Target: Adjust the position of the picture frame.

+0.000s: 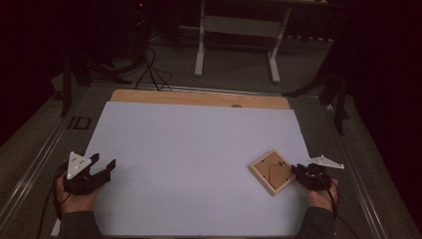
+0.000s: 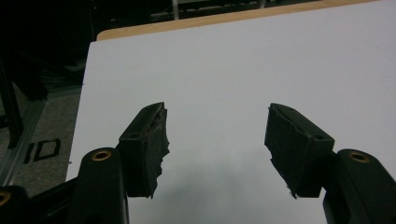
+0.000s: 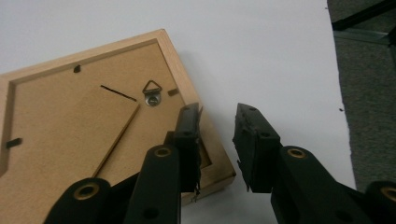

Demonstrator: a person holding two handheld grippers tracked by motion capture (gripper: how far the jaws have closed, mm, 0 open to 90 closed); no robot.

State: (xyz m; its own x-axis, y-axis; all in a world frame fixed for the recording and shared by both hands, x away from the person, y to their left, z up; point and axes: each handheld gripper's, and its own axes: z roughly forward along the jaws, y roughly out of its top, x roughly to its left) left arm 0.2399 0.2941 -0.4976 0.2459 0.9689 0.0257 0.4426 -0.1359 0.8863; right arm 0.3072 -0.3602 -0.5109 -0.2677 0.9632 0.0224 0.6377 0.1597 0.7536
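A wooden picture frame (image 1: 271,172) lies back-up near the right edge of the white sheet (image 1: 199,149), its hanger hook (image 3: 152,91) and backing board visible. My right gripper (image 1: 298,172) sits at the frame's right corner. In the right gripper view the frame (image 3: 84,126) has its side rail between the jaws of the right gripper (image 3: 217,109); they are narrowly apart, with a gap left on the outer side. My left gripper (image 1: 103,162) rests at the sheet's left edge. In its own view the left gripper (image 2: 217,108) is wide open over bare sheet.
The sheet covers a wooden tabletop whose far edge (image 1: 199,98) shows as a strip. Metal rails (image 1: 45,149) run along both sides of the table. A white desk frame (image 1: 236,25) and floor cables (image 1: 149,69) lie beyond the table.
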